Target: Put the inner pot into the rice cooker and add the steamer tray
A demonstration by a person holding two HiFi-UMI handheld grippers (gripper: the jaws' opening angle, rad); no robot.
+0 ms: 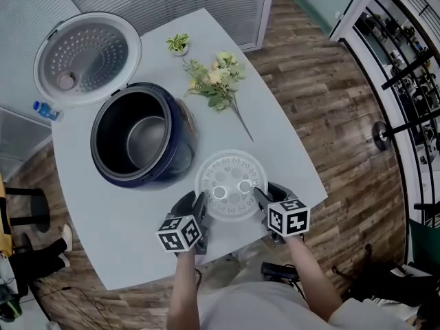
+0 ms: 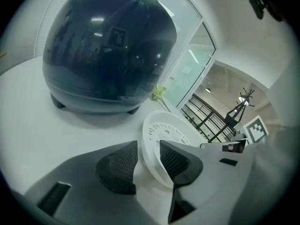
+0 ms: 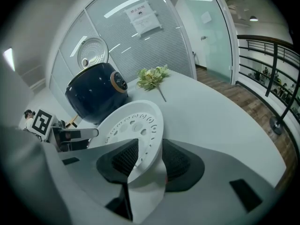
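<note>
Showing the second step of the task at its start: the inner pot (image 1: pixel 144 141) already sat inside the rice cooker (image 1: pixel 180 135), whose lid (image 1: pixel 87 58) stood open on the far side. The steamer tray (image 1: pixel 230 184) lay flat on the table (image 1: pixel 292 160) just in front of the cooker, close to it but apart. The left gripper (image 1: pixel 200 203) straddled the tray's rim on the side nearer the cooker. The right gripper (image 1: pixel 262 195) straddled the rim on the side farther from the cooker. In each gripper view the pads (image 2: pixel 123 161) stood spread, with the thin white rim between them and a slight gap showing, so neither pair appeared to pinch it yet. The next move probably called for both pairs to close on the rim together. The tray would then need lifting level, carrying over the cooker's mouth and lowering squarely until it seated on the pot.
</note>
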